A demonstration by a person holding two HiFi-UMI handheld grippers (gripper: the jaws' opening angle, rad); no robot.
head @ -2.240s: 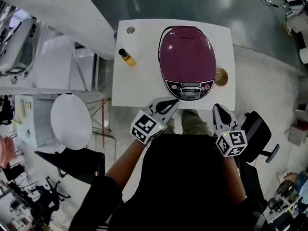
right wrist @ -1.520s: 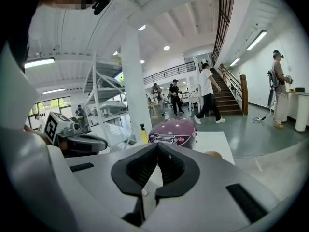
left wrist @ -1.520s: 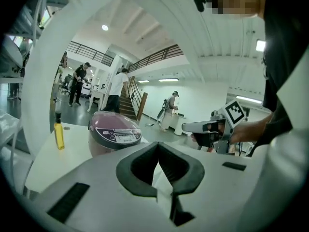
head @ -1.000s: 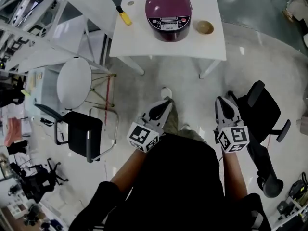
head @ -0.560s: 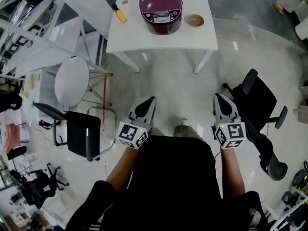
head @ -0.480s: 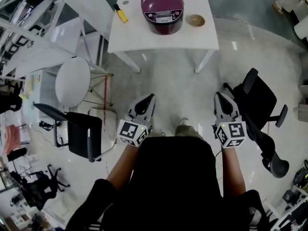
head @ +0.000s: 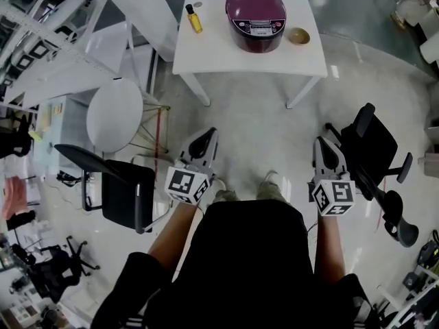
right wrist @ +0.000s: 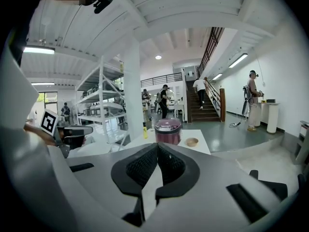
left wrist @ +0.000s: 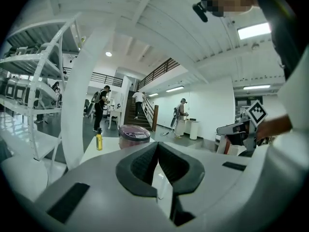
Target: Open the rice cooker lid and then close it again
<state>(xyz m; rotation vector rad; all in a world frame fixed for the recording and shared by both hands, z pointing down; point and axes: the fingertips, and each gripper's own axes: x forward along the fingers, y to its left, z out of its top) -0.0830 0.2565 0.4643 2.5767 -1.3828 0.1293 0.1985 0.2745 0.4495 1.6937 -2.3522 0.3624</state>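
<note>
Seen from the head, looking steeply down: 2 hand-held grippers low in the frame, both pointing up-frame over pale floor (head: 260, 136). Left gripper (head: 206, 136) with jaws pressed together, nothing between the pads. Right gripper (head: 324, 144) likewise closed and empty. Well ahead of both tips, a white table (head: 219, 59). On it, roughly between the 2 lines of aim, a maroon cooker (head: 256, 16), lid down, control panel facing the grippers. Yellow bottle (head: 194, 18) upright near the cooker's left, small bowl (head: 298, 36) just beside its right. Black chair (head: 123, 192) to the left of the left gripper, near it. Black office chair (head: 374, 146) just right of the right gripper.
</note>
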